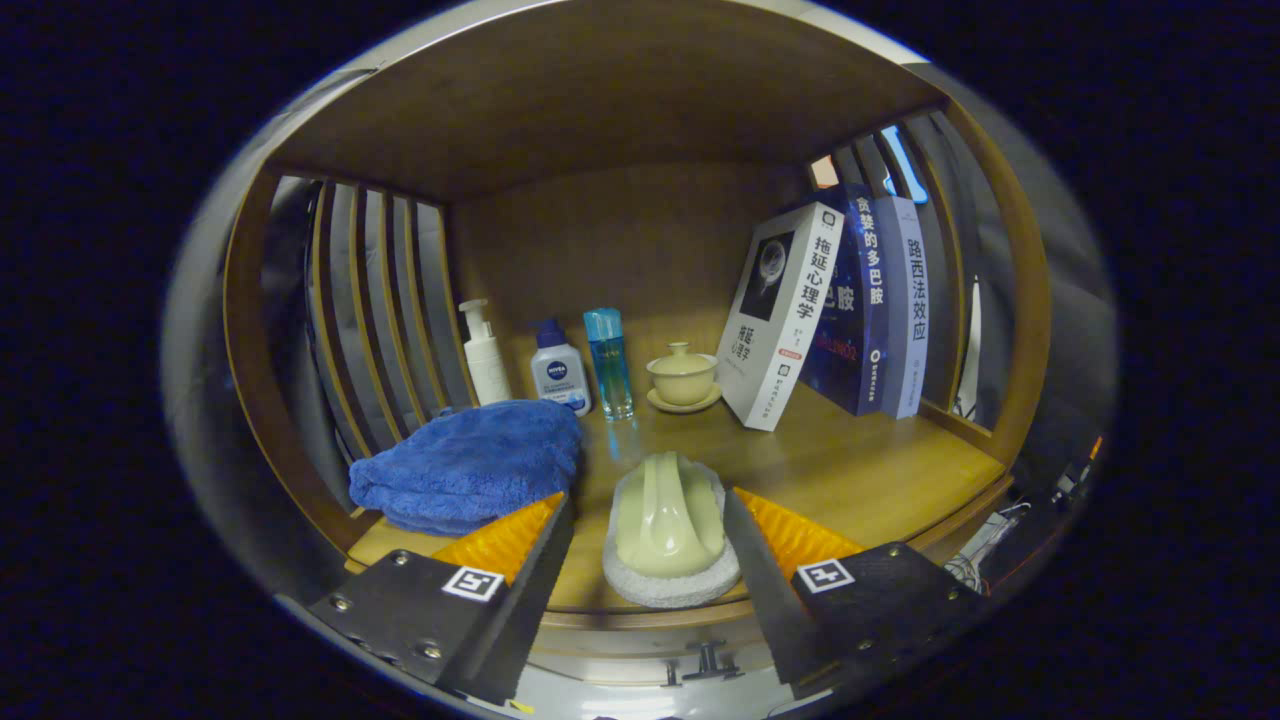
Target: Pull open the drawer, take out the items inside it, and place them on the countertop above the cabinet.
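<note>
Item: pale green ceramic piece (670, 520) on a grey pad (668, 588), lying on the countertop (860, 470) near its front edge, between my fingers and touching neither. My gripper (648, 520) was spread wide. Beside my left finger: folded blue towel (470, 462). Beyond: three bottles (558, 372), lidded cup on saucer (683, 378), leaning books (830, 310). Below the edge: drawer handle (705, 662).

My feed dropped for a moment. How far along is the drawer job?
An item already lies on the countertop: a pale green dish on a grey coaster, beside the blue towel. The gripper is open, its fingers either side of the coaster, not pressing it. Below the fingers is the drawer handle; what remains inside the drawer can't be seen, so check it next.
</note>
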Demonstrator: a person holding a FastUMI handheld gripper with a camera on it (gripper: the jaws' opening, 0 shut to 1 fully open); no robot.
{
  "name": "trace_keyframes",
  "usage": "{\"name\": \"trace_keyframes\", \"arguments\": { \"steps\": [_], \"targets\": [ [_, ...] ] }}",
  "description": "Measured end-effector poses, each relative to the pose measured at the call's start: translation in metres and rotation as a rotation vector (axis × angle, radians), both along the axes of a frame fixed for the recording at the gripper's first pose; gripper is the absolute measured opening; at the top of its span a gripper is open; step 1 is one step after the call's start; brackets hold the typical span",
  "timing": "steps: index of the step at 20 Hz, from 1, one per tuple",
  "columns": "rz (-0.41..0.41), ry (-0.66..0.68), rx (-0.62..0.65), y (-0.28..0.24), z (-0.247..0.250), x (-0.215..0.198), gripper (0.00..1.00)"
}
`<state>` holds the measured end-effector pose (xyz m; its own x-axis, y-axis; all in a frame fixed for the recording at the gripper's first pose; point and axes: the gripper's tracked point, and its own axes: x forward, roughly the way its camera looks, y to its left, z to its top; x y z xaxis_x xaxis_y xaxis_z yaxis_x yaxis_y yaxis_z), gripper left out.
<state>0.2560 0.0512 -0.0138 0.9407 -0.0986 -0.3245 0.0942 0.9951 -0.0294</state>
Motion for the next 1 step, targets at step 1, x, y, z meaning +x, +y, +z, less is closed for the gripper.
{"name": "trace_keyframes", "arguments": {
  "steps": [1],
  "targets": [
    [0.002,-0.005,-0.002,0.0008,0.0019,-0.0012,0.91]
  ]
}}
